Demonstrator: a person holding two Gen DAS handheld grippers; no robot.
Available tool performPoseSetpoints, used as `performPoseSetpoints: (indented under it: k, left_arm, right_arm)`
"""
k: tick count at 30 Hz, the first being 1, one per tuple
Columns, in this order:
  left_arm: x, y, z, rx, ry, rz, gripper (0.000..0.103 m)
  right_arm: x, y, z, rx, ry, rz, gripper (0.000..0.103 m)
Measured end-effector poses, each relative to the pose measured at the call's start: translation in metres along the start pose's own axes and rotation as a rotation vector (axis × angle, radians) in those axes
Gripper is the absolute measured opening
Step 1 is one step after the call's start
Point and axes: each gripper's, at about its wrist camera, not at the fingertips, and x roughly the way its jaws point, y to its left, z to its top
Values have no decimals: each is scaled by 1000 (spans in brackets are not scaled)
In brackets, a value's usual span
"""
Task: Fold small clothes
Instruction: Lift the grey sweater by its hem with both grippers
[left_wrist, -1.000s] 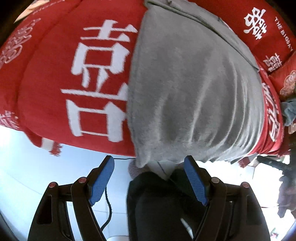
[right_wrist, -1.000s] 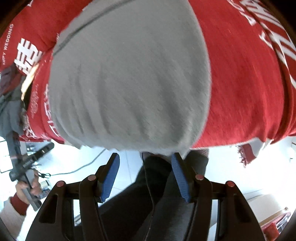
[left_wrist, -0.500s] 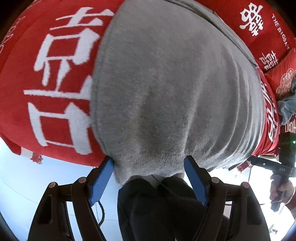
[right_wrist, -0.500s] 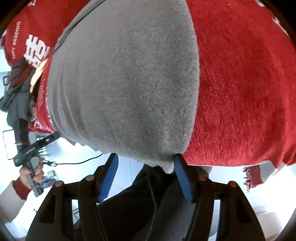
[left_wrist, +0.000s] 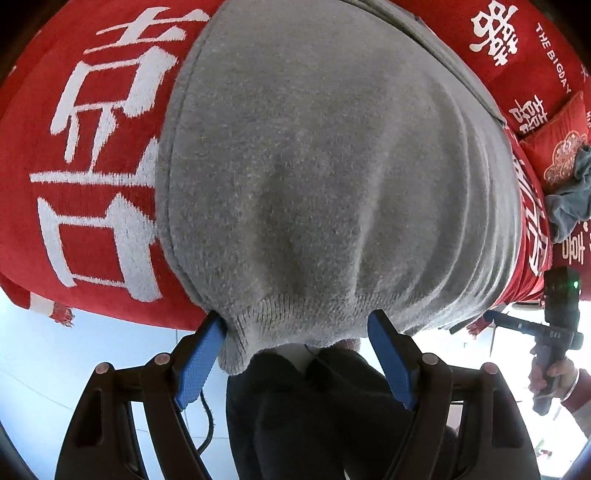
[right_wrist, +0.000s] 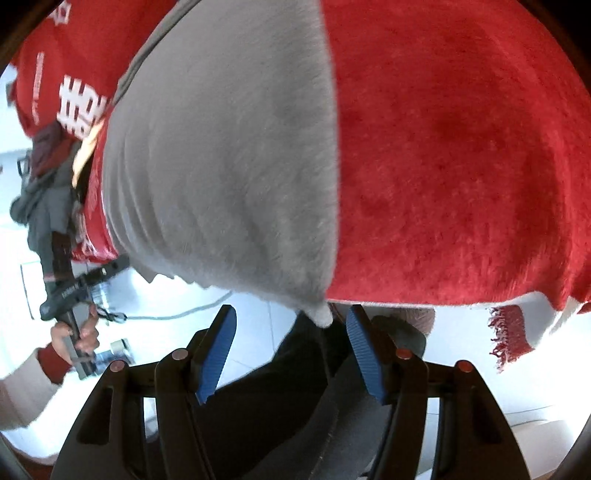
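Observation:
A grey knit garment lies flat on a red blanket with white characters. My left gripper is open at the garment's near hem. The ribbed hem corner hangs down between its blue pads, brushing the left one, and nothing is pinched. In the right wrist view the same grey garment ends in a loose corner. That corner hangs between the spread pads of my right gripper, which is open too.
The blanket's fringe hangs over the near edge above a white floor. Dark trousers fill the space under both grippers. A crumpled grey cloth lies on a red cushion at the far right. A cable runs across the floor.
Both grippers have come down and closer to the garment's near edge. The hem, earlier just above the fingertips, now hangs between the pads of each. The right jaws stand slightly wider.

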Motion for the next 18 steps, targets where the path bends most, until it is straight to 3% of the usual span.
performPoseSetpoints:
  k: [3, 8, 9, 10, 11, 12, 13, 15, 18]
  left_arm:
    - [0, 4, -2, 14, 0, 6, 79]
    - [-1, 4, -3, -10, 5, -31, 76]
    - [-3, 4, -2, -16, 7, -39, 63]
    - [-3, 4, -2, -20, 16, -36, 56]
    - [-4, 6, -1, -21, 23, -35, 39]
    - [-5, 8, 0, -22, 30, -40, 15]
    - [-5, 9, 0, -23, 40, -35, 7]
    - [-12, 12, 1, -25, 35, -49, 6]
    - [-35, 11, 6, -40, -2, -133, 6]
  right_arm:
    - [7, -2, 3, 1, 0, 39, 67]
    - [26, 12, 7, -24, 58, 191, 67]
    - [27, 14, 9, -4, 51, 224, 67]
    - [28, 14, 11, 20, 49, 236, 61]
    - [31, 15, 14, 41, 50, 242, 52]
    - [31, 11, 15, 83, 50, 243, 22]
    - [31, 6, 16, 132, 48, 236, 12]
    - [28, 4, 14, 167, 38, 261, 12]
    - [17, 9, 7, 177, 20, 292, 11]
